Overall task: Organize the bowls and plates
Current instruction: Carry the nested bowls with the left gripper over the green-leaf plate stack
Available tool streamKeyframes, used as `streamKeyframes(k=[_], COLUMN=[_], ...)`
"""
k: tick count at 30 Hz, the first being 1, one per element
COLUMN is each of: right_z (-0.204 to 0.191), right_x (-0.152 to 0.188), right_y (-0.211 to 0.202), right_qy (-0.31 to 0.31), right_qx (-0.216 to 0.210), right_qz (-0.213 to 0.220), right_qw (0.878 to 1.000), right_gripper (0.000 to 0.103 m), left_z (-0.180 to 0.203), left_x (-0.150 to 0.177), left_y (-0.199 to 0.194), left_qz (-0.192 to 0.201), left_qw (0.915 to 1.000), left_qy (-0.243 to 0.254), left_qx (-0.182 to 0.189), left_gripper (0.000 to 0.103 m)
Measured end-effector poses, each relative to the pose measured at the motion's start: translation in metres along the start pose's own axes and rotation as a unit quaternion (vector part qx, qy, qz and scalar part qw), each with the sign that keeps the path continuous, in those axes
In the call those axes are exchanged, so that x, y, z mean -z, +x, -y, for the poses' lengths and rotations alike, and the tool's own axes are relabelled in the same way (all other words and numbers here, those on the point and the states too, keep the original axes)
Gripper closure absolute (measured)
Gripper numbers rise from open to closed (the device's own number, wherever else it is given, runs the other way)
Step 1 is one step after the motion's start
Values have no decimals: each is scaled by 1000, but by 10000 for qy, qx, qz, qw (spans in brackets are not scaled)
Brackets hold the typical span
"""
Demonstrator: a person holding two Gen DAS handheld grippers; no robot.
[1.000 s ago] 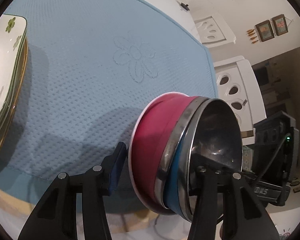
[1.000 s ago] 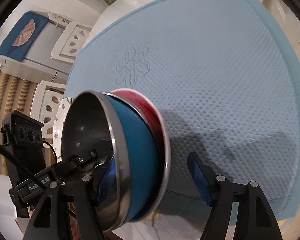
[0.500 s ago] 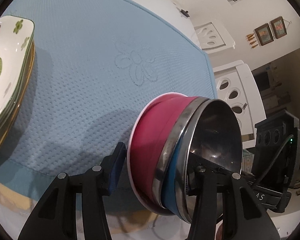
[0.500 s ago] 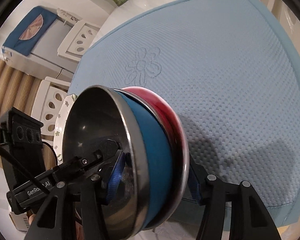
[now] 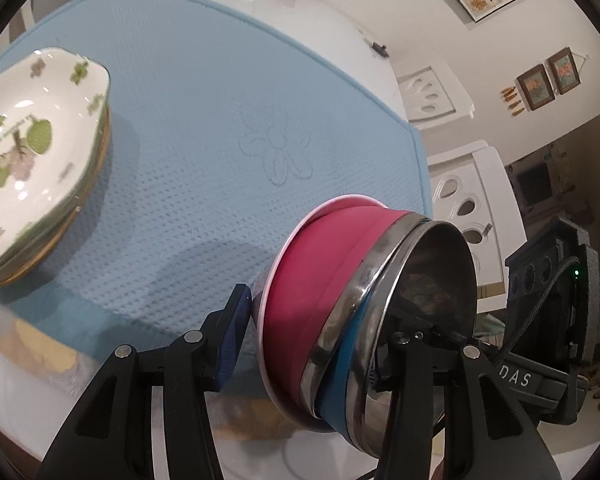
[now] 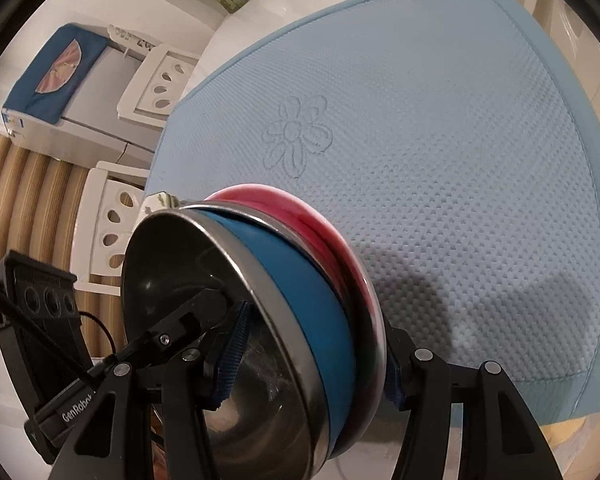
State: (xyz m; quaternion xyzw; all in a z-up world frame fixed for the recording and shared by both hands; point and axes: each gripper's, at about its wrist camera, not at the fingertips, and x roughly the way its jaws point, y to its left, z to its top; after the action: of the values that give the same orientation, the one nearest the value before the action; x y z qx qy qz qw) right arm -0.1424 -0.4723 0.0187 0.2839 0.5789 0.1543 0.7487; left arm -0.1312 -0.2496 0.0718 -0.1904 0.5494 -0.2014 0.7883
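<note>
Recorded the bowl stack (image 5: 360, 300) (image 6: 172, 272) tipped on edge, clear of the surface, at the near edge of the blue mat (image 5: 220, 100) (image 6: 460, 120).

Composition of the stack:
- Noted a pink bowl (image 5: 312, 280) (image 6: 332, 232) on the outside.
- Noted a blue bowl (image 5: 340, 380) (image 6: 300, 288) with a steel lining nested inside it.

Orientation:
- Found the central axis lying close to level, not upright.
- In the left wrist view, saw the open mouth turned toward 3 o'clock and the pink base toward 10 o'clock.
- In the right wrist view, saw the mouth turned toward 8 o'clock and the base toward 2 o'clock.

Grip:
- Found the left tool (image 5: 320, 326) clenched across the stack, with one finger inside the steel mouth and the blue pad of the other finger against the pink base.
- Found the right tool (image 6: 312, 360) clenched on the same stack from the opposite side, with one padded finger inside the mouth and the other behind the pink rim.
- Saw both inner fingers close together inside the steel lining.

Surroundings:
- Located a plate stack (image 5: 40, 152) of white dishes with green leaf print at 9 o'clock in the left wrist view, resting on the mat, well apart from the bowls.
- Saw only a sliver of it (image 6: 160, 200) past the steel rim in the right wrist view.
- Noted the mat spread over a white tabletop (image 5: 332, 24) (image 6: 300, 0).
</note>
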Motion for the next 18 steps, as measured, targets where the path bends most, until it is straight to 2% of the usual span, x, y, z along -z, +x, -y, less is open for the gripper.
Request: streamKeyframes(k=[4, 9, 14, 18], right_z=[-15, -53, -102, -143], right_x=[-1, -5, -7, -9], right_y=[-16, -27, -17, 5], right_qy=[-168, -339, -494, -519], right_qx=[-69, -156, -213, -250], right_qz=[33, 62, -18, -80], right_qw=[9998, 9993, 9985, 9983], right_gripper=[47, 47, 48, 48], left_z=[3, -4, -33, -67], left_x=[-4, -12, -28, -51], left_y=[-24, -61, -100, -127], left_qz=[275, 597, 745, 776], left_qw=[9996, 9981, 9960, 9956], left_qy=[-63, -132, -391, -370], left_qx=[-46, -81, -309, -364], left_gripper=[59, 59, 59, 59])
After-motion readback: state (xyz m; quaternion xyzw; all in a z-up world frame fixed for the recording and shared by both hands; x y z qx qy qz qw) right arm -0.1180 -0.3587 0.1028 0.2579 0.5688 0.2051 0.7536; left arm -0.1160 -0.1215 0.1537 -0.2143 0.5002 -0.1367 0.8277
